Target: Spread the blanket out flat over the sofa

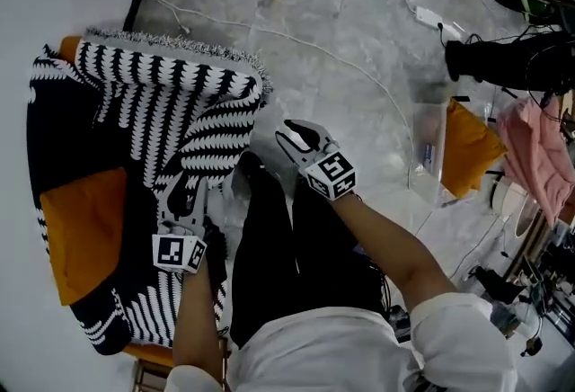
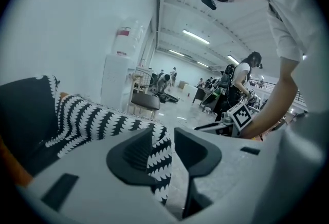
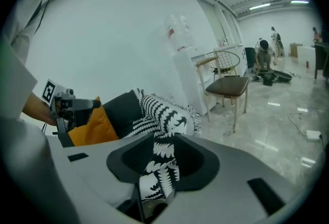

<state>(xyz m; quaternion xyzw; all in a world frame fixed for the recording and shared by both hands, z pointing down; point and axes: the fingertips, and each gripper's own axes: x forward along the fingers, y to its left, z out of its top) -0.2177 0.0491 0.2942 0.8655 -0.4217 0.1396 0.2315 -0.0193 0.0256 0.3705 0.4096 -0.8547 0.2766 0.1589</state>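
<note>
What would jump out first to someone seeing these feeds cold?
The black-and-white patterned blanket catches the eye first. It lies bunched over the orange-cushioned sofa at the left of the head view. The right gripper is clamped on a fold of it, while the left gripper stands open with fabric hanging between its jaws.
</note>
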